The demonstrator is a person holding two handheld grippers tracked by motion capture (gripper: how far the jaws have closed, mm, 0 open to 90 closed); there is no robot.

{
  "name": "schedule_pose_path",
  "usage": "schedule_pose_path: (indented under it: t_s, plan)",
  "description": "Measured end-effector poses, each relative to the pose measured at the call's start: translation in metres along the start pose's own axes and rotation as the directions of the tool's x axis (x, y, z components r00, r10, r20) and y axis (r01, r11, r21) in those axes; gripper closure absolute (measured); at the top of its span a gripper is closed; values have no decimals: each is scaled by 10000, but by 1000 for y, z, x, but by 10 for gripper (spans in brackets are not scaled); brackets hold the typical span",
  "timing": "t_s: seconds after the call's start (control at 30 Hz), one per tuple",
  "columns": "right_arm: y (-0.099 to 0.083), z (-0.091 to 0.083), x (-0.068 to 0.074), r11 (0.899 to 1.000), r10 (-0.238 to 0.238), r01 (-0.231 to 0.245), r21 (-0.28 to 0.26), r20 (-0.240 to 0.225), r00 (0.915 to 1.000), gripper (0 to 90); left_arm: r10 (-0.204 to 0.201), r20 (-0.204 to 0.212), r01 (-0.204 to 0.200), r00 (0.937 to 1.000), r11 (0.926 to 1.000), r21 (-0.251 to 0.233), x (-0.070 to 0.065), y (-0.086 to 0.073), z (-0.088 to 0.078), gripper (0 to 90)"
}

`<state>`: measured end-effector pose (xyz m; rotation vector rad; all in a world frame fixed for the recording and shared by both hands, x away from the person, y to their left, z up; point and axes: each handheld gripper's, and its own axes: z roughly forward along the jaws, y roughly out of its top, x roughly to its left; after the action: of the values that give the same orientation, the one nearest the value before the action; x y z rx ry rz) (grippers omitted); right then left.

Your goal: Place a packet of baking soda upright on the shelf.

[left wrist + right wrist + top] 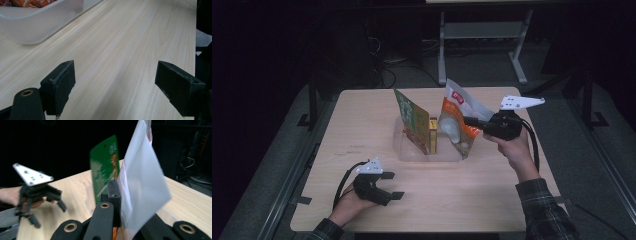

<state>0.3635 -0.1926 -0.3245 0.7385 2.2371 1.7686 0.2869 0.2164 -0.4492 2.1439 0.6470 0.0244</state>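
Observation:
A clear plastic tray (404, 150) sits at the middle of the wooden table. A green packet (412, 120) and a small yellow box (433, 134) stand upright in it. A white and orange pouch (457, 120) leans at the tray's right end, and my right gripper (469, 121) is shut on its upper edge. In the right gripper view the jaws of that gripper (120, 195) pinch the pouch's white back (142, 182), with the green packet (105, 165) behind it. My left gripper (394, 185) lies low near the table's front left, open and empty, its jaws (115, 72) wide apart over bare wood.
The tray's rounded corner (37, 22) lies ahead and to the left of the left gripper's jaws. The left gripper (48, 214) appears across the table in the right gripper view. A metal table frame (482, 35) stands on the dark floor beyond the far edge.

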Motion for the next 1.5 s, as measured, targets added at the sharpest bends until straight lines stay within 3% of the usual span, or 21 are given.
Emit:
schedule_pose_path:
  t_s: [0.2,0.33,0.5,0.87,1.0,1.27,1.4,1.5]
  plan:
    - [0,14,-14,9999,162,-162,-38,185,9997,900,-34,5,34,10000,10000,-14,0,0,1,160]
    - [-3,23,-24,9992,249,-264,299,485,9985,900,22,7,-22,10000,10000,25,0,0,1,160]
    - [-7,29,-31,9987,352,-376,347,668,9971,900,-33,21,33,10000,10000,43,-1,0,2,161]
    - [-16,40,-34,9962,430,-480,721,697,9966,900,66,41,-66,10000,10000,74,-2,1,3,160]
    - [-18,45,-32,9945,189,-266,1009,762,9969,900,98,45,-99,9999,9999,102,-2,1,2,160]
    - [-23,48,-33,9928,282,-363,1142,716,9970,900,81,100,-82,9999,9999,139,-3,1,4,161]
    - [-29,51,-35,9887,260,-379,1452,828,9962,900,96,123,-98,9999,9998,193,-4,1,5,161]
    - [-35,51,-38,9895,499,-587,1320,694,9963,900,100,136,-103,9999,9998,194,-4,1,5,160]
